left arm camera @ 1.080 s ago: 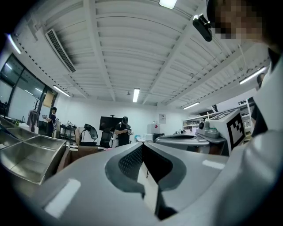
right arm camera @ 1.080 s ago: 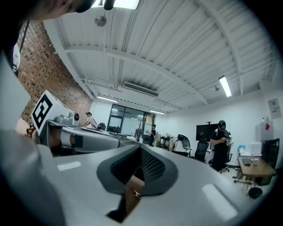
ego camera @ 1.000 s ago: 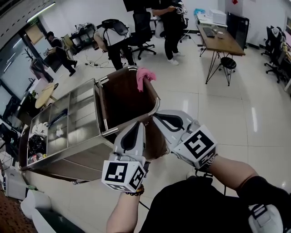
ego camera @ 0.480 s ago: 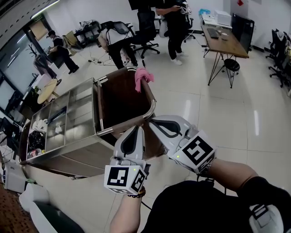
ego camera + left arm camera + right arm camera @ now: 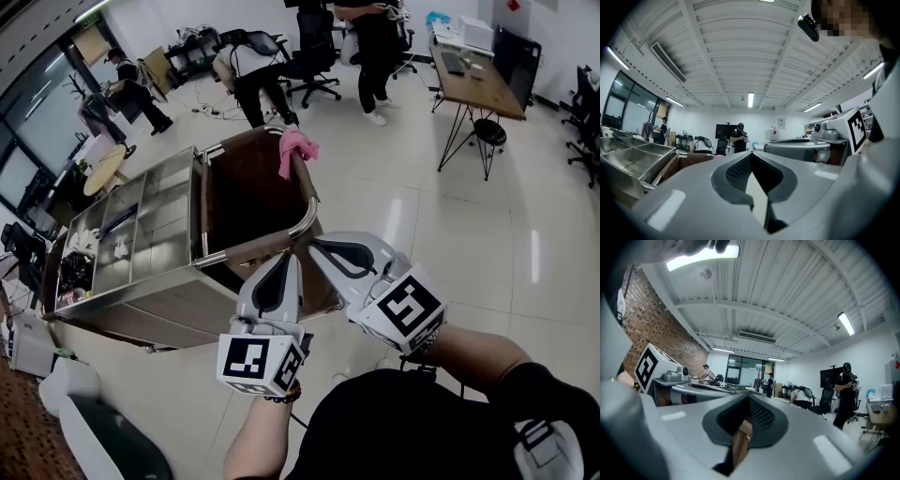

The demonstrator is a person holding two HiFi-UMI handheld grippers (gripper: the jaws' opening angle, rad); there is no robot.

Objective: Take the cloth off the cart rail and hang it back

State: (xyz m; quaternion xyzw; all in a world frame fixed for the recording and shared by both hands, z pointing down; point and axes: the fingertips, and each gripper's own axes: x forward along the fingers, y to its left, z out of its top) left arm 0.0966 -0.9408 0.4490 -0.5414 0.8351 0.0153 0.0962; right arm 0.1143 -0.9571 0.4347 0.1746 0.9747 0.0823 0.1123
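A pink cloth point(image 5: 298, 150) hangs over the curved metal rail point(image 5: 309, 211) at the far end of the cart's brown bin point(image 5: 246, 202). Its tip just shows as a pink spot point(image 5: 718, 157) in the left gripper view. My left gripper point(image 5: 289, 261) is held near the bin's near corner, shut, with nothing between its jaws. My right gripper point(image 5: 317, 244) sits just beside it to the right, also shut and empty. Both point toward the cart, well short of the cloth. In each gripper view the jaws meet at their tips, left gripper point(image 5: 750, 154) and right gripper point(image 5: 749, 397).
The steel cart point(image 5: 141, 244) has open compartments on its left side holding small items. Several people stand or bend near office chairs point(image 5: 314, 56) at the back. A wooden desk point(image 5: 478, 89) stands back right. A white bin point(image 5: 94, 436) is at the lower left.
Both grippers have edged a little nearer the cart's near corner, still shut and side by side. The cloth stays draped on the rail.
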